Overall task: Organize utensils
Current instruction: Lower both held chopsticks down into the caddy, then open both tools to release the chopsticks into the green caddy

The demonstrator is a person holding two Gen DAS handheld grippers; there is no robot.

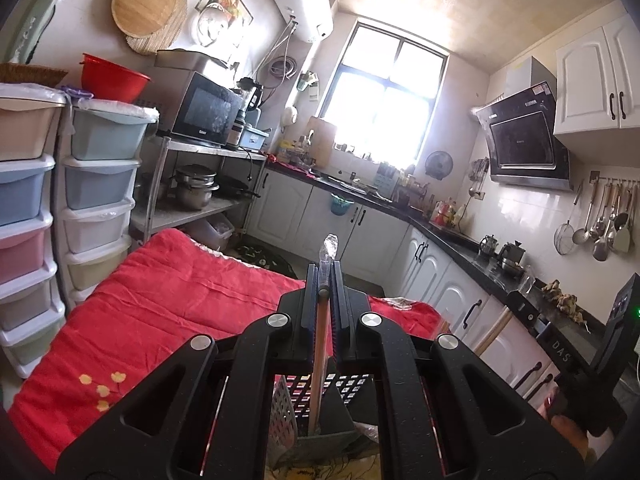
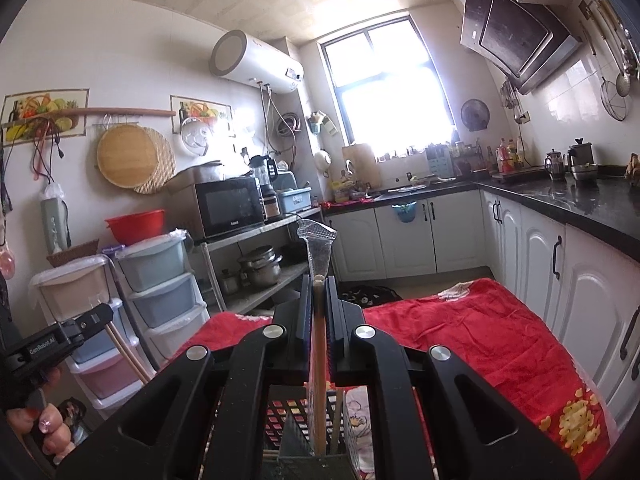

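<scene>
Chopsticks (image 1: 320, 360) stand pinched tight in the left hand-held gripper (image 1: 325, 280), more chopsticks (image 2: 319, 368) in the right hand-held gripper (image 2: 319, 280), both over a dark holed basket (image 2: 292, 420) on the red cloth (image 1: 180, 292).

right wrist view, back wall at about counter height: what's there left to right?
Red basin → microwave → blender → blue tray → cutting board → kettles.
</scene>
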